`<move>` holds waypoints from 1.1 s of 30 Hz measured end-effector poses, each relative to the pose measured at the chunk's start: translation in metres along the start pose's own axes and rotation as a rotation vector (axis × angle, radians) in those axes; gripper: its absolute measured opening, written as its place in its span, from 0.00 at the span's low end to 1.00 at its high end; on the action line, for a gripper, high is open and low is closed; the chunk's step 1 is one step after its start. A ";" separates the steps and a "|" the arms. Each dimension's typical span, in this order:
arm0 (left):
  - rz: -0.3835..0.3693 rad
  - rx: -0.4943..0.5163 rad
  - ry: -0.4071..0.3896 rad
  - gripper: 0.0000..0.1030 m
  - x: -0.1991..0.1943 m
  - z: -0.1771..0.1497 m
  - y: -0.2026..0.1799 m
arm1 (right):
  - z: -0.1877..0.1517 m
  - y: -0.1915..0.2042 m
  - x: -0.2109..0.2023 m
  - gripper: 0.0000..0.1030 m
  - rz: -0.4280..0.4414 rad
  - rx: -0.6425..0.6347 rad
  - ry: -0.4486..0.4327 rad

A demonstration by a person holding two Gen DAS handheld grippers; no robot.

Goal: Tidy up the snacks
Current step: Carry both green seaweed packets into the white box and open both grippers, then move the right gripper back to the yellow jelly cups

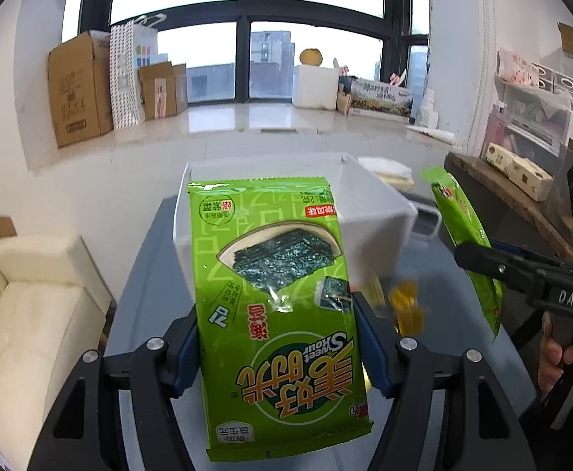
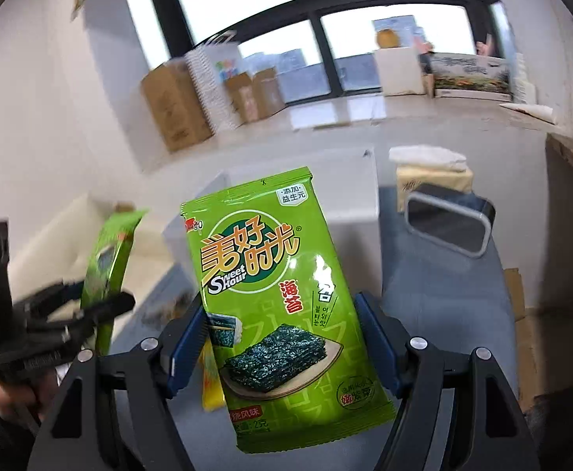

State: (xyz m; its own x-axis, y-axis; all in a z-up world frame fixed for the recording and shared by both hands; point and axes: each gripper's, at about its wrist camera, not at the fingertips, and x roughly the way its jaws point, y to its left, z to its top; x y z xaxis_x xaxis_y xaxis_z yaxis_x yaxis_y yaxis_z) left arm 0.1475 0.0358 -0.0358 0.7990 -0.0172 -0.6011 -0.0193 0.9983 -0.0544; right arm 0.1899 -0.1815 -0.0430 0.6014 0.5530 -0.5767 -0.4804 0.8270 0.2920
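Observation:
My left gripper [image 1: 274, 337] is shut on a green seaweed snack packet [image 1: 274, 294], held upside down above the grey table [image 1: 149, 274], in front of a white bin [image 1: 373, 216]. My right gripper [image 2: 280, 341] is shut on a second green seaweed packet [image 2: 270, 294], held upright over the table. Each gripper shows in the other's view: the right one [image 1: 482, 263] with its packet [image 1: 463, 231] at the right, the left one [image 2: 102, 306] with its packet [image 2: 108, 259] at the left. A yellow snack [image 1: 404, 306] lies on the table beneath.
A black container with a grey rim [image 2: 449, 225] and a tissue box [image 2: 431, 178] stand behind the white bin [image 2: 349, 212]. A cream sofa [image 1: 31, 314] is at the left. Cardboard boxes [image 1: 78, 86] line the window sill. A wooden shelf [image 1: 522, 196] is at the right.

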 end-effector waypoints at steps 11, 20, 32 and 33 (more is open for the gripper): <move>0.047 -0.003 0.006 0.71 0.104 0.117 0.049 | 0.130 -0.017 0.119 0.75 0.013 0.140 0.071; 0.090 -0.012 0.082 1.00 0.166 0.113 0.077 | 0.142 -0.049 0.182 0.98 0.034 0.257 0.126; 0.036 0.003 -0.008 1.00 0.124 0.102 0.071 | 0.122 -0.054 0.131 1.00 0.100 0.302 0.037; 0.064 0.021 -0.039 1.00 0.113 0.098 0.065 | 0.118 -0.050 0.120 1.00 0.099 0.286 0.007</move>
State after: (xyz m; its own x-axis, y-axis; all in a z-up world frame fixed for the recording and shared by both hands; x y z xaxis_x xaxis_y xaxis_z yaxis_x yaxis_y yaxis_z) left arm 0.2958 0.1046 -0.0288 0.8194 0.0480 -0.5712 -0.0584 0.9983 0.0000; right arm 0.3614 -0.1445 -0.0363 0.5556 0.6321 -0.5401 -0.3364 0.7650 0.5492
